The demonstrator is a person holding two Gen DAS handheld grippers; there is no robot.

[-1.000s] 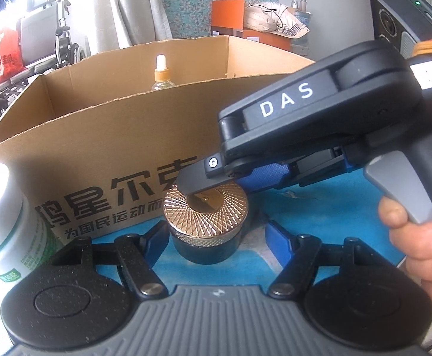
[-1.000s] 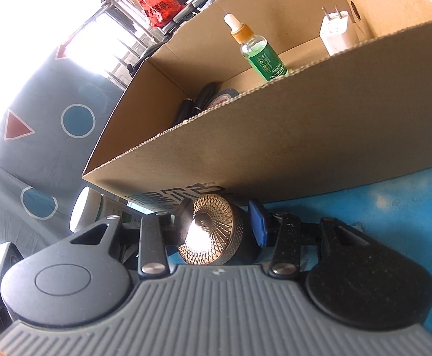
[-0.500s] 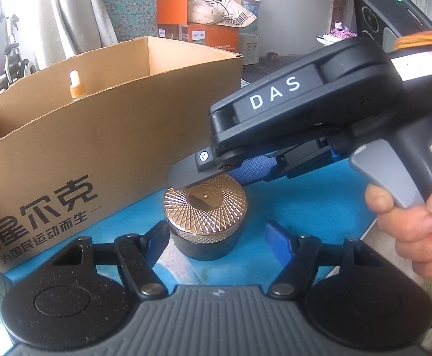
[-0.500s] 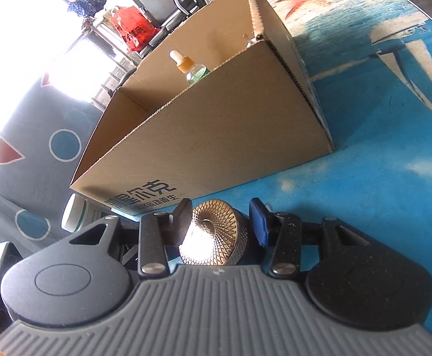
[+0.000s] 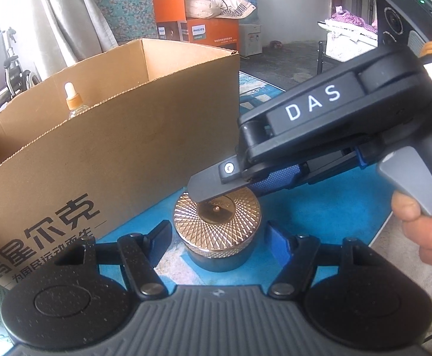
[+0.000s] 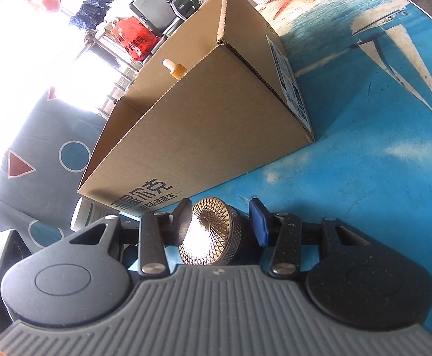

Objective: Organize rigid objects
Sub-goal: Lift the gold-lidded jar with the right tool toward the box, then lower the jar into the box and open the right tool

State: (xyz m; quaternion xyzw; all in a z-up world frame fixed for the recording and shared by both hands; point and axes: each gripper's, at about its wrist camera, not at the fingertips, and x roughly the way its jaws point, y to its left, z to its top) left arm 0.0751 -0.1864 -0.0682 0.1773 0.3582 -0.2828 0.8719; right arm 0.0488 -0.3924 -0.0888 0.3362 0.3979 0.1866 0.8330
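A dark jar with a gold patterned lid (image 5: 217, 225) stands on the blue table (image 5: 319, 207) just in front of the cardboard box (image 5: 112, 148). My left gripper (image 5: 218, 234) is open, a finger on each side of the jar with slim gaps. My right gripper (image 5: 226, 187) comes in from the right, rolled over. Its dark finger lies across the lid top and its blue finger sits at the jar's far side. In the right wrist view the jar (image 6: 210, 234) fills the space between the right gripper's (image 6: 220, 222) fingers, which are shut on it.
The box (image 6: 210, 124) is open-topped, and a dropper bottle (image 5: 73, 101) stands inside it. A white bottle (image 6: 84, 216) stands at the box's left front corner. A hand (image 5: 423, 225) holds the right gripper's trigger. Blue table (image 6: 364, 163) stretches right of the box.
The jar and both grippers have shifted right along the box front, toward its right corner. The white bottle has slid to the left edge of the left wrist view. Neither gripper's jaws changed.
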